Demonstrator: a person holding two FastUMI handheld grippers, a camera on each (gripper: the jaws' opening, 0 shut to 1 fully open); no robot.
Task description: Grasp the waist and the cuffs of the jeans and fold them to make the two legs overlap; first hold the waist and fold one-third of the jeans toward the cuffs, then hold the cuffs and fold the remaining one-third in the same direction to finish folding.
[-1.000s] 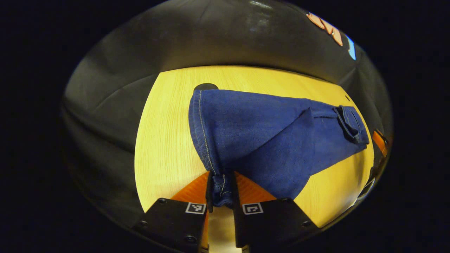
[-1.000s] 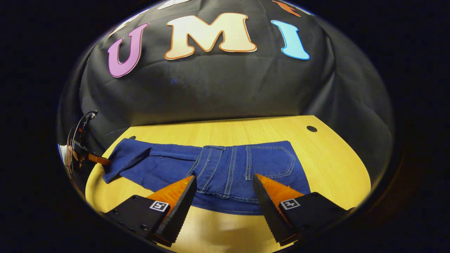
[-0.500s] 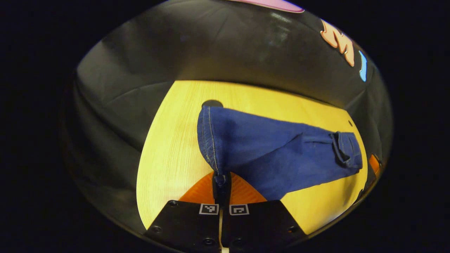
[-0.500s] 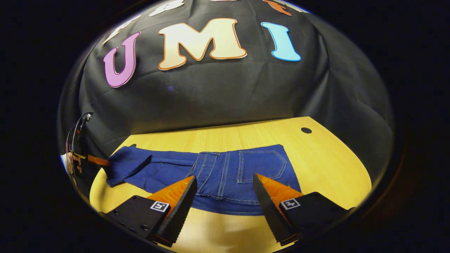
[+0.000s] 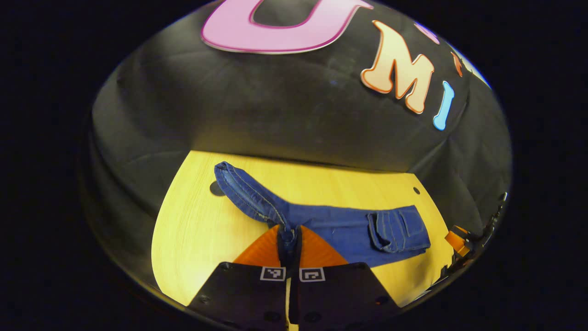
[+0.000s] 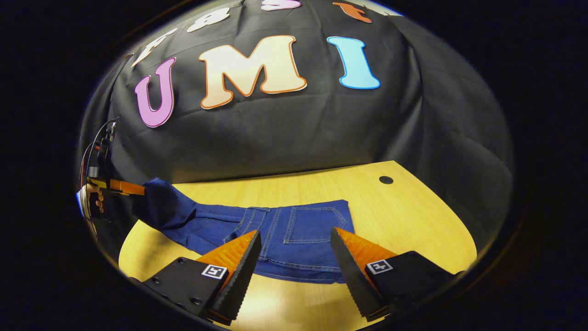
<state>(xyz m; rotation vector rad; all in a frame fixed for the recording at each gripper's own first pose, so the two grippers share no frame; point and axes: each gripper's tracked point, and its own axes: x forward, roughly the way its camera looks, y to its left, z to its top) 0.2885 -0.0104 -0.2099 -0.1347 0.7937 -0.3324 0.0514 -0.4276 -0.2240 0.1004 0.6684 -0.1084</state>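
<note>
We hold the cuff (image 5: 250, 197) raised off the counter (image 5: 197, 230), likely so one leg can swing over the other; the rest of the jeans (image 6: 294, 234) lies flat on the counter. Our left hand-held gripper (image 5: 288, 239) is pressed together, pinching the cuff hem. Our right hand-held gripper (image 6: 294, 257) hovers near the waist with fingers spread, holding nothing.

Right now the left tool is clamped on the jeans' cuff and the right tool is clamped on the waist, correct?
Not quite. In the right gripper view the right tool is open above the waist of the jeans, gripping nothing. The left tool is clamped on the cuff.
</note>
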